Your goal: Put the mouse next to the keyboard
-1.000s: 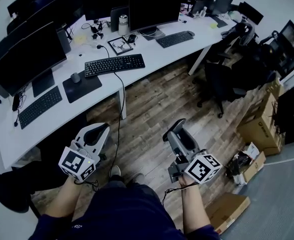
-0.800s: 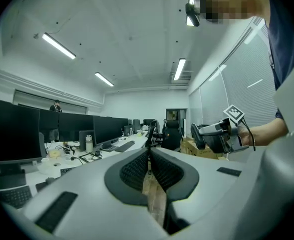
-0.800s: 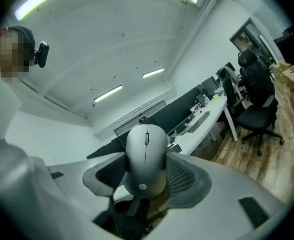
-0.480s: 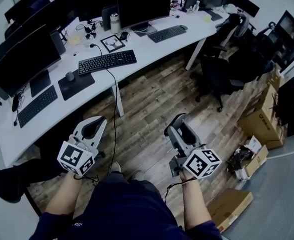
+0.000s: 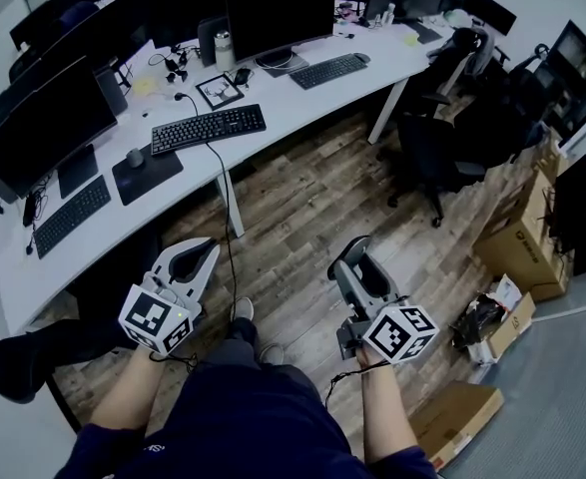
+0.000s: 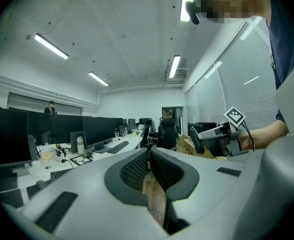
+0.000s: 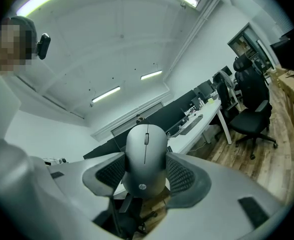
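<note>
Clamping a grey mouse (image 7: 145,154), right tongs (image 5: 356,248); left tongs (image 6: 149,158) pressed together, empty.

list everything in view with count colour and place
desk: one, white, long, curving across the top left
keyboards: three clear, black, on the desk
monitors: several, black, along the desk's back
mouse pad: one, black, left of the middle keyboard
second mouse: one, grey, on the mouse pad
office chair: one, black, right of the desk
cardboard boxes: a few, brown, floor at right
mouse: one, grey, held by the right gripper
left gripper: one, white, jaws together, empty
right gripper: one, white, shut on the mouse
</note>
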Motion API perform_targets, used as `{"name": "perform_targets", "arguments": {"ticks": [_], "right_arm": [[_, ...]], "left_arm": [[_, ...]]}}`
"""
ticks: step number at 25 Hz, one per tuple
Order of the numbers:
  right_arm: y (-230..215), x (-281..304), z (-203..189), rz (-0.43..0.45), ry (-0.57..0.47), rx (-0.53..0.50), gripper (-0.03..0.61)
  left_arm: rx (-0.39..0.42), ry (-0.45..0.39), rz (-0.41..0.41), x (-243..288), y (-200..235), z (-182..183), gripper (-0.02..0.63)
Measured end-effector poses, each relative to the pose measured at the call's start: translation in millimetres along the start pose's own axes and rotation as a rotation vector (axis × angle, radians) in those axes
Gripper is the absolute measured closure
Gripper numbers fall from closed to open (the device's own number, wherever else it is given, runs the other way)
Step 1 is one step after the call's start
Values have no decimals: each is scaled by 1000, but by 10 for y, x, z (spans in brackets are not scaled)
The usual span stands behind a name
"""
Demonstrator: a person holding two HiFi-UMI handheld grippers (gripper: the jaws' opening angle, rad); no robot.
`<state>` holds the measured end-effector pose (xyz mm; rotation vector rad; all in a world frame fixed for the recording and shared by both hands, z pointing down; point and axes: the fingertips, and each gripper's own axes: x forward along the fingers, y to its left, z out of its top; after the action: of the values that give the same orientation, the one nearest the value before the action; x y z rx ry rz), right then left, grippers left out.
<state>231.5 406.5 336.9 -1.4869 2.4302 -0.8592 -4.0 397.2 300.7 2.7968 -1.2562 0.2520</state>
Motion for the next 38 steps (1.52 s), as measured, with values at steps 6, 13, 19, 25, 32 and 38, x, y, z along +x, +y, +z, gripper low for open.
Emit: {"name": "perform_targets", "arguments": {"ticks": [6, 13, 19, 25, 32, 38], "right_arm": [[-128, 79, 44, 2, 5, 7, 321], [-208, 366, 99, 12, 32, -4, 321], [-263, 744, 101, 24, 63, -15, 321], [-345, 1153, 131, 17, 89, -17, 321], [-447, 1680, 174, -6, 110, -11, 321], [-507, 2144, 228, -19, 129, -11, 321]], "left_arm": [[-13, -7, -10, 165, 30, 49, 571], [-35, -12, 9, 342, 239, -2, 571], [-60, -8, 22, 524, 515, -114, 571], [-77, 2, 13, 809, 835, -181, 571], [-93, 15, -15, 1161, 1275, -243, 571], [-112, 21, -33, 1436, 1650, -276, 571]]}}
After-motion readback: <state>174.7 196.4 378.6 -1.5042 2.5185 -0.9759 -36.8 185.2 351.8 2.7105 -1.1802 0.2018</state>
